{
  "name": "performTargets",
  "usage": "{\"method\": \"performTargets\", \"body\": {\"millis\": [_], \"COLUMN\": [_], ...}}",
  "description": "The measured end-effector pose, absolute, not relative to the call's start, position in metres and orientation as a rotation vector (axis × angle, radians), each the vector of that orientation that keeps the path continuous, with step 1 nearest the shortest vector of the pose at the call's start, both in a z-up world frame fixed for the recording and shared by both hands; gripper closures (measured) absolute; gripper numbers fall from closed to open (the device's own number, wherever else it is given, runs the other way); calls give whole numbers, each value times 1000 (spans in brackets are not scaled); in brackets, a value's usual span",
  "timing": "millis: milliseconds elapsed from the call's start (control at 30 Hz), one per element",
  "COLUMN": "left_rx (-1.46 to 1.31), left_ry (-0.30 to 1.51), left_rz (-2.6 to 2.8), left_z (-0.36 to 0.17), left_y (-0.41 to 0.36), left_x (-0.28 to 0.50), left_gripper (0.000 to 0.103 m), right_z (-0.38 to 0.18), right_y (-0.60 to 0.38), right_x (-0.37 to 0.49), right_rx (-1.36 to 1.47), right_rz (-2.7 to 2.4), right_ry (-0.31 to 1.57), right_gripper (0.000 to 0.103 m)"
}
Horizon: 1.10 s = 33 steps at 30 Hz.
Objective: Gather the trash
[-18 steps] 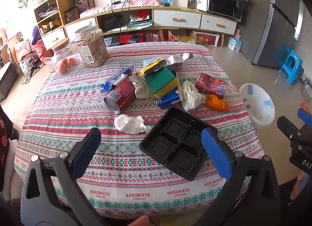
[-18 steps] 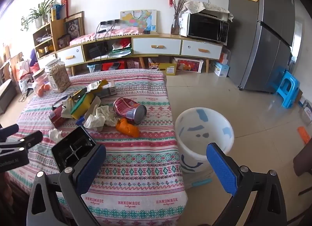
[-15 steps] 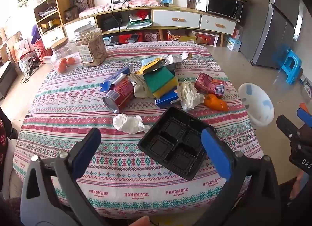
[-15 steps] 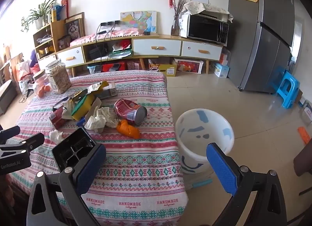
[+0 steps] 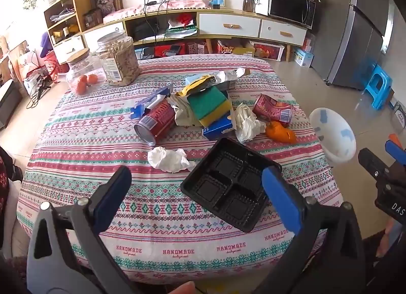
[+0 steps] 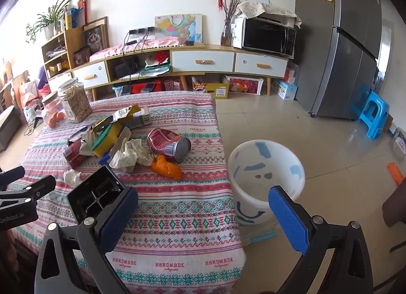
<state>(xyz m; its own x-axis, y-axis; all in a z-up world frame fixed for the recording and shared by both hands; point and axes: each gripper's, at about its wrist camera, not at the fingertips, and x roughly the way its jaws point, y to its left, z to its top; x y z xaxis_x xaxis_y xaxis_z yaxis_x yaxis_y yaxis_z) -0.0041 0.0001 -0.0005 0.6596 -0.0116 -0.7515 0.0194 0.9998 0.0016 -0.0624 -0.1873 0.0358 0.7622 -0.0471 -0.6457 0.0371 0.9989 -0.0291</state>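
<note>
Trash lies scattered on the patterned tablecloth (image 5: 76, 141): a black plastic tray (image 5: 228, 182), a crumpled white tissue (image 5: 168, 159), two red cans (image 5: 157, 122) (image 5: 272, 108), an orange peel (image 5: 280, 133), a green-yellow sponge (image 5: 209, 105), a blue box (image 5: 218, 127) and wrappers. A white bin (image 6: 266, 174) stands on the floor right of the table. My left gripper (image 5: 196, 197) hovers open above the near table edge, just short of the tray. My right gripper (image 6: 203, 214) is open over the table's right corner, with the bin behind it. Both hold nothing.
Two clear jars (image 5: 116, 58) (image 5: 82, 74) stand at the table's far left. A long sideboard (image 6: 203, 60) with a microwave, a grey fridge (image 6: 355, 53) and a blue stool (image 6: 373, 114) line the room behind. The other gripper shows at each view's edge.
Both views have shifted slightly; the table and trash sit a touch lower and closer. Both grippers stay open and empty.
</note>
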Motion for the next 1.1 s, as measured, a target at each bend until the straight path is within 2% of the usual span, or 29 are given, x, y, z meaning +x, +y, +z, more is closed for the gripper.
{"method": "performTargets", "body": {"millis": [1100], "left_rx": [9], "left_ry": [854], "left_rz": [-23], "left_z": [-2], "left_y": [0], "left_x": [-5], "left_gripper": [1], "right_z": [36], "right_y": [-182], "right_x": [-60], "right_rx": [-23], "right_rz": [-46], "right_ry": [705], "right_gripper": [0]}}
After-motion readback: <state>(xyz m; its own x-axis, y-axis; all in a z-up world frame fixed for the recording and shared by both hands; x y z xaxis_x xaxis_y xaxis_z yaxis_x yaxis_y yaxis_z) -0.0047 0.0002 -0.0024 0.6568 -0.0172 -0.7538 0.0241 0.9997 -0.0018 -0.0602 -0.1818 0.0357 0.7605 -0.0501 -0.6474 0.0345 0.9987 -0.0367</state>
